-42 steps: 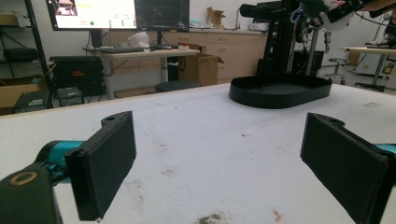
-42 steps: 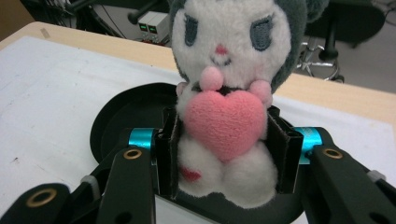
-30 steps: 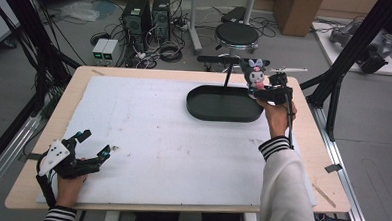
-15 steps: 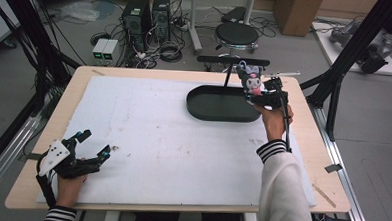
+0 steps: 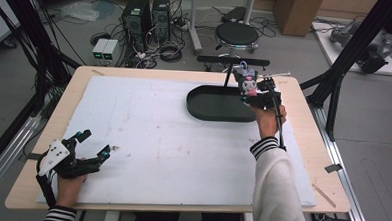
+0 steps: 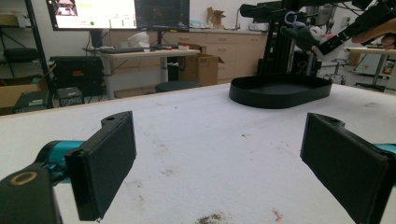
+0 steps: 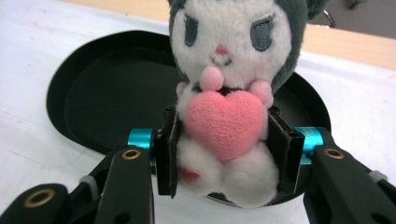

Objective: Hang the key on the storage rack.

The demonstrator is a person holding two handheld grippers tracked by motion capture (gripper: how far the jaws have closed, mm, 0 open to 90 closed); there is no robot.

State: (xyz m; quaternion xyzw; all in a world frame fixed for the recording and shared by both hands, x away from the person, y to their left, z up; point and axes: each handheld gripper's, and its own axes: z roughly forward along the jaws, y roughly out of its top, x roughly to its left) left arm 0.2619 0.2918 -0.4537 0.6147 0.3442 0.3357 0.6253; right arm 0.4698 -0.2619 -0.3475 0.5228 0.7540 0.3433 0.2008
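The right gripper (image 7: 224,144) is clamped on a small grey-and-white plush toy hugging a pink heart (image 7: 229,93), held just above the black oval plastic tray (image 7: 112,93) beneath it. Well apart, the left gripper (image 5: 89,148) rests wide and empty on the white-covered table (image 5: 182,140).

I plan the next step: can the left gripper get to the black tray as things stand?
Probably yes: the left gripper is open, and bare white mat lies between it and the tray. The right gripper holding the plush toy hovers at its far edge.

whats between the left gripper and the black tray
Nothing: in the high view, bare white mat runs from the open left gripper to the black tray.
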